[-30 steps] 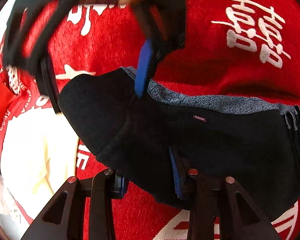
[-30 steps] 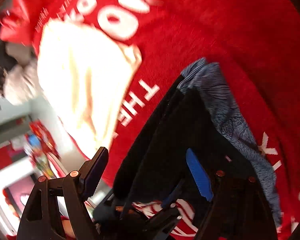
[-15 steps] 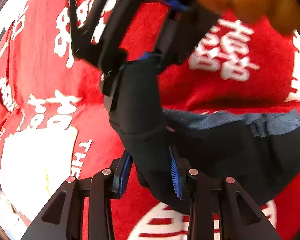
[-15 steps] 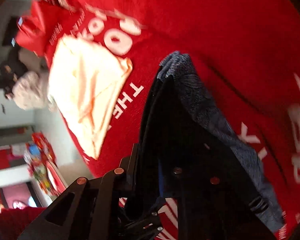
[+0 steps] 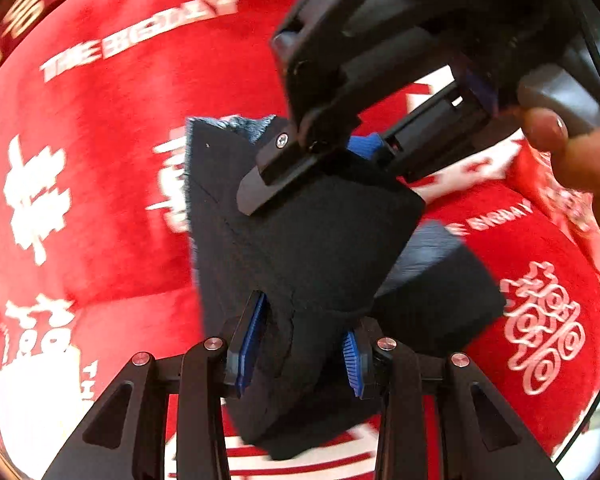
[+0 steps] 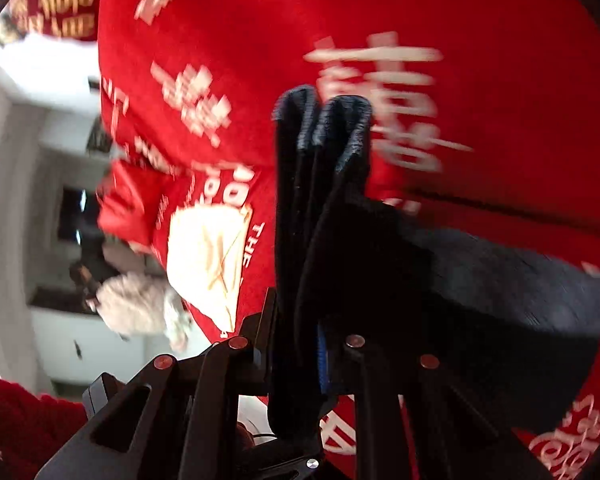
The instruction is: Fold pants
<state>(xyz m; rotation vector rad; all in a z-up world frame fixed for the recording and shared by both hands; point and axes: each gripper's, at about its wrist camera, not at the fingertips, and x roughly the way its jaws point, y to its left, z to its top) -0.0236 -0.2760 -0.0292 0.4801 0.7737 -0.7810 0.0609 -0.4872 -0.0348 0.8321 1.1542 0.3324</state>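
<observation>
The black pants (image 5: 320, 248), with a blue-grey lining at their edge, hang bunched and folded above the red cloth. My left gripper (image 5: 300, 346) is shut on their lower part, its blue pads (image 5: 252, 340) pressing both sides. At the top of the left wrist view, my right gripper (image 5: 320, 168) clamps the upper fold, and a person's fingers (image 5: 572, 152) hold its handle. In the right wrist view the pants (image 6: 328, 208) stand up as several layers from my right gripper (image 6: 296, 344), which is shut on them.
A red cloth (image 5: 100, 140) with pale lettering covers the surface under everything. A cream folded garment (image 6: 208, 248) lies on it near the edge, also low left in the left wrist view (image 5: 28, 396). Beyond the edge are a pale bundle (image 6: 136, 308) and room furniture.
My right gripper has shut on the pants' fold. Both grippers rose and swung across the cloth, lifting the pants off it into a hanging bundle.
</observation>
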